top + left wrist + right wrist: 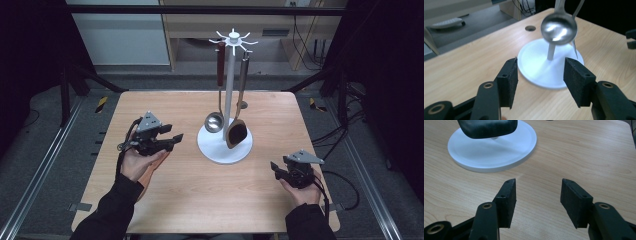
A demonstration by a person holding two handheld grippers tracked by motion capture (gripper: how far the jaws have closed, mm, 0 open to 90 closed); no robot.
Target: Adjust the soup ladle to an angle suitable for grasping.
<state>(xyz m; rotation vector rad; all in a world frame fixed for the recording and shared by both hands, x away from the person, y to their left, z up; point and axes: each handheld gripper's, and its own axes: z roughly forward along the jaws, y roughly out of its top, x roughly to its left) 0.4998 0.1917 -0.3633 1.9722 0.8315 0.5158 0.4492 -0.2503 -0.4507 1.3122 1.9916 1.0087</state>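
A white utensil stand (216,148) with a round base and a hooked top rises from the middle of the wooden table. A steel ladle (214,121) with a dark red handle hangs on its left, a dark wooden spoon (236,133) on its right. My left gripper (174,141) is held just left of the base, open and empty; in the left gripper view its jaws (540,75) frame the base (534,62) with the ladle bowl (559,28) beyond. My right gripper (275,169) rests at the front right, open (537,197) and empty, facing the base (491,155) and spoon (487,127).
A small round hole (243,105) is in the table (200,200) behind the stand. Metal rails run along the floor on both sides. The table's front half is bare wood between the two hands. The other gripper (631,38) shows at the left gripper view's right edge.
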